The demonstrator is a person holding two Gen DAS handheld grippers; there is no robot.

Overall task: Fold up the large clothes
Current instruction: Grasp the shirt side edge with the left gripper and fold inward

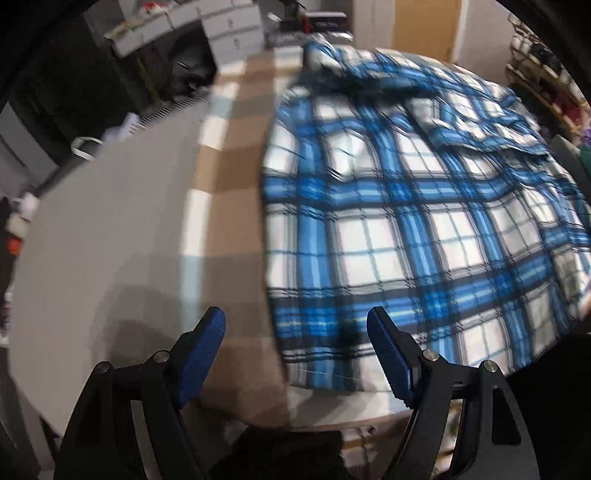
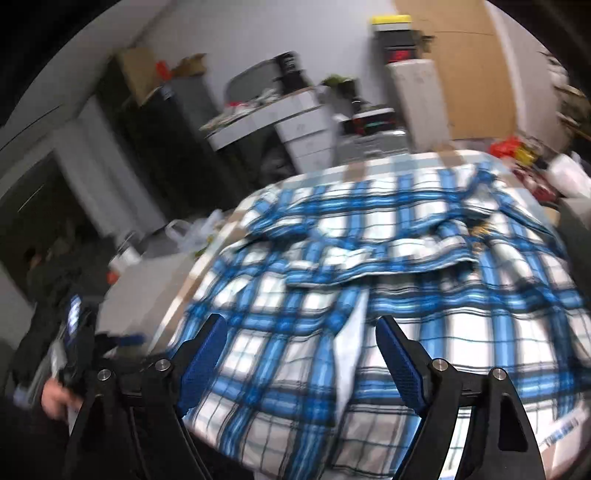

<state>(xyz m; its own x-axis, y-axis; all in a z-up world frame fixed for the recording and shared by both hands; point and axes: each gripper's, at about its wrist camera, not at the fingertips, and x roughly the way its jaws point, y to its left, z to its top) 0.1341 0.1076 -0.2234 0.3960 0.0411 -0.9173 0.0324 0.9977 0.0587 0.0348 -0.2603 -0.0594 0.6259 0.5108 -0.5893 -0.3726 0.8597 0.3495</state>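
A large blue, white and black plaid shirt [image 1: 406, 221] lies spread on a table with a tan and white checked cloth [image 1: 225, 173]. In the left wrist view its left edge runs down the middle and a sleeve is folded across its far part. My left gripper [image 1: 295, 321] is open and empty, above the shirt's near left corner. In the right wrist view the shirt [image 2: 388, 277] fills the table, with a sleeve folded across it and a front edge turned back near the middle. My right gripper [image 2: 301, 328] is open and empty over the shirt's near part. Both views are motion-blurred.
A bare grey table top [image 1: 103, 229] lies left of the checked cloth. White drawer units [image 1: 232, 33] and dark furniture stand behind. In the right wrist view the person's hand holding the left gripper [image 2: 74, 332] is at the lower left, and clutter [image 2: 517, 151] lies beyond the table's far right.
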